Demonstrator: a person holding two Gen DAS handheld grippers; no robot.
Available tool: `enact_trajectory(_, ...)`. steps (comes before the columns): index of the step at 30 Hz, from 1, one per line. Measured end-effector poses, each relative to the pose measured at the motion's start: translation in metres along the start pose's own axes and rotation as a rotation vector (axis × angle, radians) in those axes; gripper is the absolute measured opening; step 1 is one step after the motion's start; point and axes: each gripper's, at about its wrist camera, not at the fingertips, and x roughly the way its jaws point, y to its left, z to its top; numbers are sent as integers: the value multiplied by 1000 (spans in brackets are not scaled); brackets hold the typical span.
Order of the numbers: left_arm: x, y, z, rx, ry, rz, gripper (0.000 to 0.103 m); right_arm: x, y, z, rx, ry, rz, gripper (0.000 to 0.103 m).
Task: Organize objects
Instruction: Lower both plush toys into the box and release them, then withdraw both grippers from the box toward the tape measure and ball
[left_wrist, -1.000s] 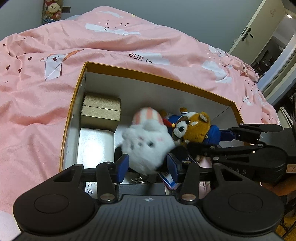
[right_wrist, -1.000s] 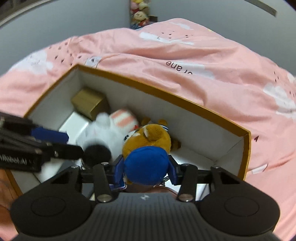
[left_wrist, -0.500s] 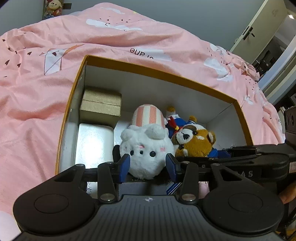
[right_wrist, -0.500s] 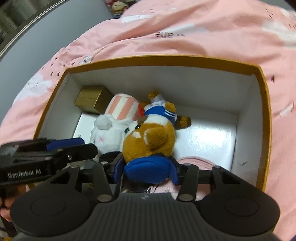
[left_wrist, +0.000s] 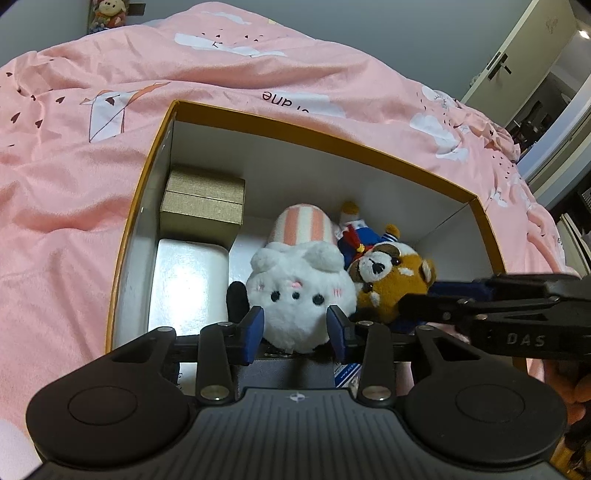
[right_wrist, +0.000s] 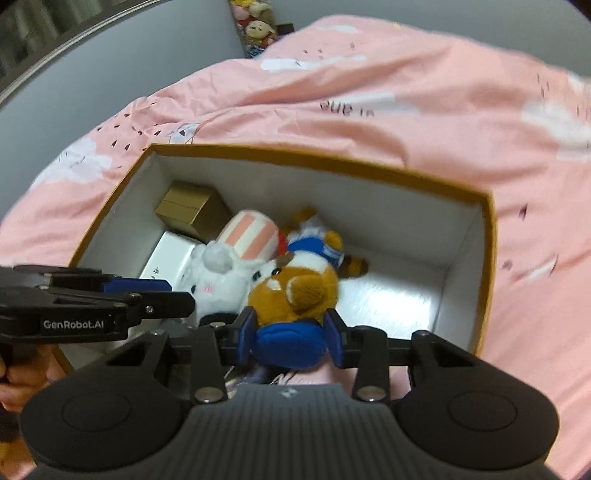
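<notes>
Since half a second ago both toys have sunk a little lower into the orange-rimmed box (left_wrist: 484, 221) on the pink duvet (left_wrist: 74, 147); the right view is now motion-blurred; items under the toys are hidden by the gripper bodies. The left gripper (left_wrist: 295, 328) grasps the white bunny plush (left_wrist: 299, 291) by its lower face; the right gripper (right_wrist: 290, 332) clamps the brown bear plush (right_wrist: 295, 291) at its blue hat; a gold gift box (left_wrist: 203, 206) sits in the far-left corner.
</notes>
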Motion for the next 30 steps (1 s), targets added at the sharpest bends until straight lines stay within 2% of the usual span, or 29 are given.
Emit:
enact_trajectory(5, 1, 1, 2, -8, -2, -2, 39, 12, -1, -5, 79, 32, 52, 40)
enact_trajectory(13, 3, -2, -2, -25, -11, 19, 37, 25, 2, -6, 64, 49, 39, 41)
enact_trajectory(16, -5, -9, -8, -12, -58, 39, 37, 19, 9, -8, 7, 32, 12, 46)
enact_trajectory(24, -36, -33, -22, 31, -198, 89, 38, -7, 32, -20, -119, -52, -67, 69)
enact_trajectory(27, -47, -44, -26, 53, -236, 96, 40, -23, 40, -27, -161, -101, -98, 76)
enact_trajectory(29, -55, -49, -28, 63, -257, 91, 46, -36, 44, -32, -178, -139, -125, 78)
enact_trajectory(30, -59, -52, -29, 70, -264, 87, 47, -41, 45, -35, -182, -156, -137, 83)
